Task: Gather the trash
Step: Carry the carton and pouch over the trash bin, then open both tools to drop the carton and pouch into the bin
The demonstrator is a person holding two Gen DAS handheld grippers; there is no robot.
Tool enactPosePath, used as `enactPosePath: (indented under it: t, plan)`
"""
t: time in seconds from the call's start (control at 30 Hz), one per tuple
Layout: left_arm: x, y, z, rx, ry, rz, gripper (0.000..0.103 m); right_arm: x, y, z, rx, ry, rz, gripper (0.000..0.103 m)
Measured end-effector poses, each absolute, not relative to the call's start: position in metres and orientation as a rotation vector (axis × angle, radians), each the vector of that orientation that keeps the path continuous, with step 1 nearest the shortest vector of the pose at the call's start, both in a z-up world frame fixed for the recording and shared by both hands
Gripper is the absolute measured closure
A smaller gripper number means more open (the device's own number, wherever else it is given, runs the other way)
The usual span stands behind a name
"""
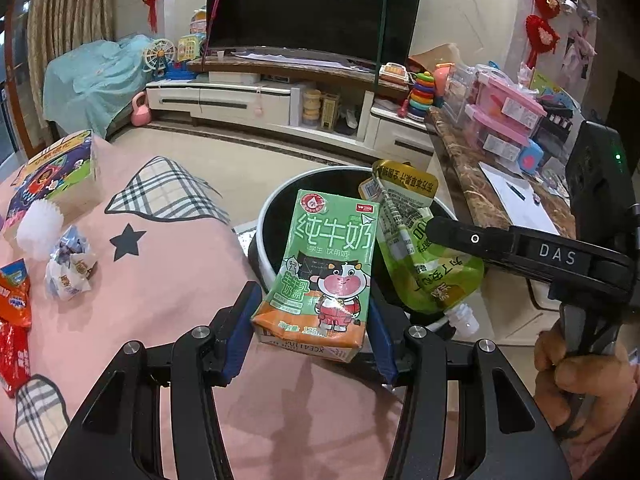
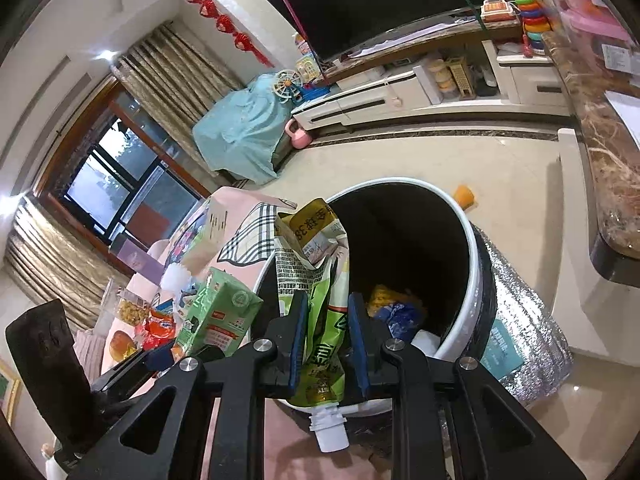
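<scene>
My left gripper [image 1: 310,320] is shut on a green milk carton [image 1: 324,272] and holds it at the near rim of the round bin [image 1: 264,216]. My right gripper [image 2: 328,340] is shut on a green spouted drink pouch [image 2: 320,300], spout toward the camera, over the bin's rim [image 2: 472,248]. The pouch [image 1: 420,248] and the right gripper [image 1: 520,248] also show in the left wrist view, right of the carton. The carton also shows in the right wrist view [image 2: 216,312]. Trash lies in the bin's bottom [image 2: 396,308].
The pink cloth-covered table [image 1: 160,280] carries a crumpled wrapper [image 1: 70,268], red packets [image 1: 14,320], a white brush [image 1: 40,224] and a colourful box [image 1: 56,176]. A marble counter [image 1: 472,176] stands to the right. An orange object [image 2: 464,196] lies on the floor.
</scene>
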State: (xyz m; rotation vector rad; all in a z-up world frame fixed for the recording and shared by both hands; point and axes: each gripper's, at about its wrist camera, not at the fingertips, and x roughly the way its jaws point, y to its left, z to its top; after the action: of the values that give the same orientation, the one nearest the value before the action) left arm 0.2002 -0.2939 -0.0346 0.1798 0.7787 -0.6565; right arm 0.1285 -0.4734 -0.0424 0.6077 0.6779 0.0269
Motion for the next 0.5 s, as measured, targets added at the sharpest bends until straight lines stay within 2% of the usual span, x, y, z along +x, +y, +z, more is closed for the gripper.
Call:
enactPosePath:
  t: [0.3, 0.4, 0.5]
  plan:
    - [0.209, -0.305, -0.034, 0.184, 0.789, -0.658, 0.051, 0.135, -0.48, -0.039, 0.595, 0.686, 0.008, 0.082]
    - [0.211, -0.306, -0.035, 0.188, 0.794, -0.652, 0.05, 0.137, -0.48, -0.04, 0.601, 0.695, 0.005, 0.078]
    - [0.211, -0.304, -0.035, 0.183, 0.795, -0.646, 0.04, 0.136, -0.479, -0.04, 0.597, 0.693, 0.005, 0.078]
